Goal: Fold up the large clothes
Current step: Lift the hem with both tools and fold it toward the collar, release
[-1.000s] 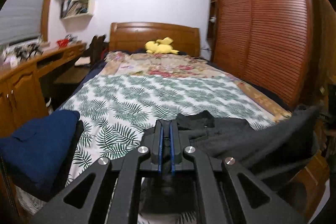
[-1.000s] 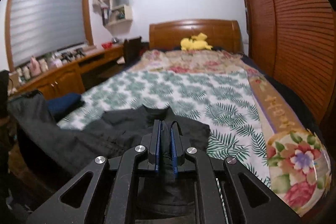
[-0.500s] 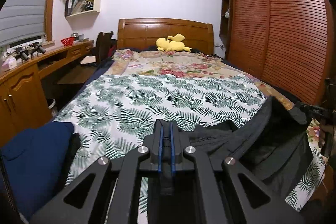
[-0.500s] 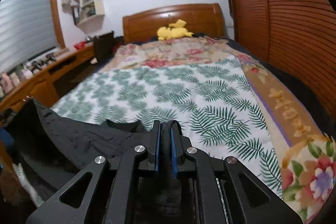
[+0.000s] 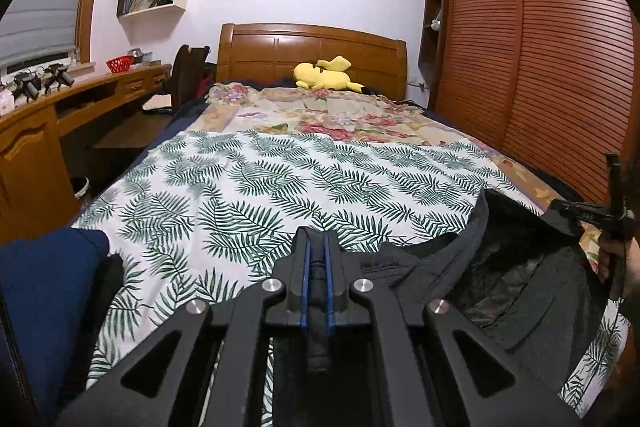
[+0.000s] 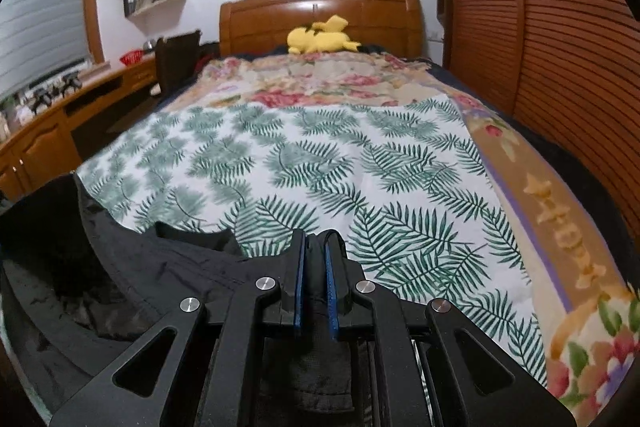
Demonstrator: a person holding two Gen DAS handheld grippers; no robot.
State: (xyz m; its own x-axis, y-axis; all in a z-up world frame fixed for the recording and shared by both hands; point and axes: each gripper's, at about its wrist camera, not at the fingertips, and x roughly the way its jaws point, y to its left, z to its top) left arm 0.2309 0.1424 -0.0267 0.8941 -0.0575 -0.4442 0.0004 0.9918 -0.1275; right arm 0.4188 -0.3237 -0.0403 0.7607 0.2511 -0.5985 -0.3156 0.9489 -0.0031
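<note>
Here the bed (image 5: 280, 195) with its palm-leaf sheet carries the dark garment (image 5: 500, 291) bunched along its near foot edge. The left gripper (image 5: 316, 259) and right gripper (image 6: 316, 259) each pinch a fold of that dark cloth, jaws pressed together.

We found the right hand-held gripper (image 6: 316, 247) clamped on a fold of the black garment (image 6: 132, 267), cloth pinched between its blue pads (image 6: 331, 291). The garment trailed left over the fern-print sheet (image 6: 320, 163) of the bed (image 6: 532, 211). A yellow plush toy (image 6: 320, 38) lay by the headboard (image 6: 320, 7).
</note>
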